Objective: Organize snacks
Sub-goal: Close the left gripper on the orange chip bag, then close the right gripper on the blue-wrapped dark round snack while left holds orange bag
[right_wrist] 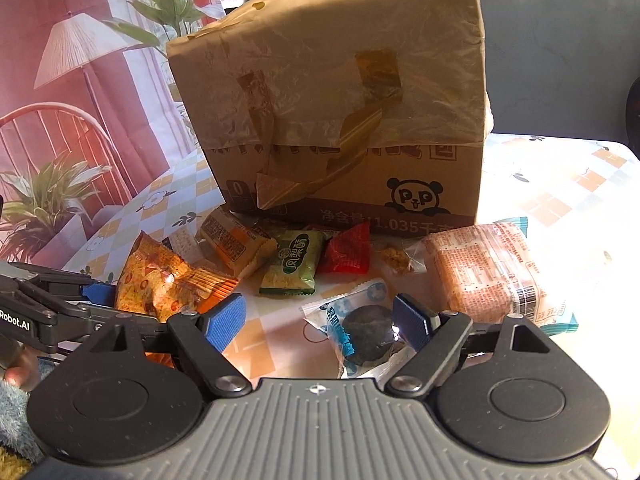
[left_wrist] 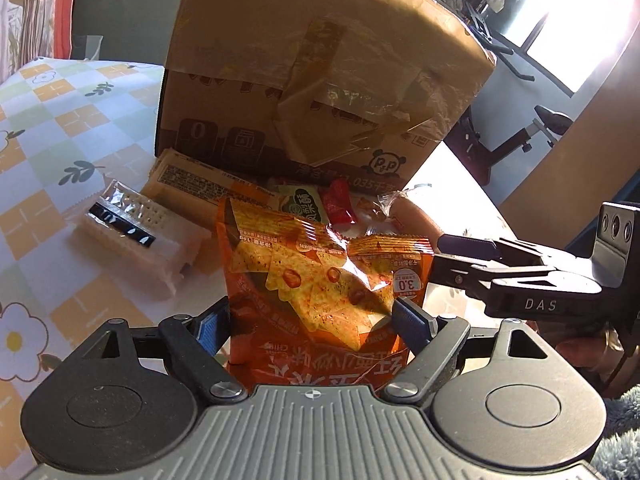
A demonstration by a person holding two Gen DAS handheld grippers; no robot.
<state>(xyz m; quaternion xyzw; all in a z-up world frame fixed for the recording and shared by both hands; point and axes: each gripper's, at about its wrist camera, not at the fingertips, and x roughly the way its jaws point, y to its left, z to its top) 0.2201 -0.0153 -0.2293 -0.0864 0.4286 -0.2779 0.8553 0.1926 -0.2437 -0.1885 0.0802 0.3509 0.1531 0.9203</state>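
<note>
Your left claw [left_wrist: 320, 316] straddles the chip bag [left_wrist: 320, 280] spread, your right claw [right_wrist: 320, 320] spread too; closing hard may crush the chips.

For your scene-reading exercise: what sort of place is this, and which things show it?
Probably a room at home: a table under a flower-check tablecloth, an exercise bike by a bright window, and a curtain printed with a lamp and plants.

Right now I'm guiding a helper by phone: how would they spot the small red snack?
Find the big cardboard box with the panda logo. In the snack row at its foot, the red packet sits right of the green packet; it alone is plain red and pinched to a point.
</note>
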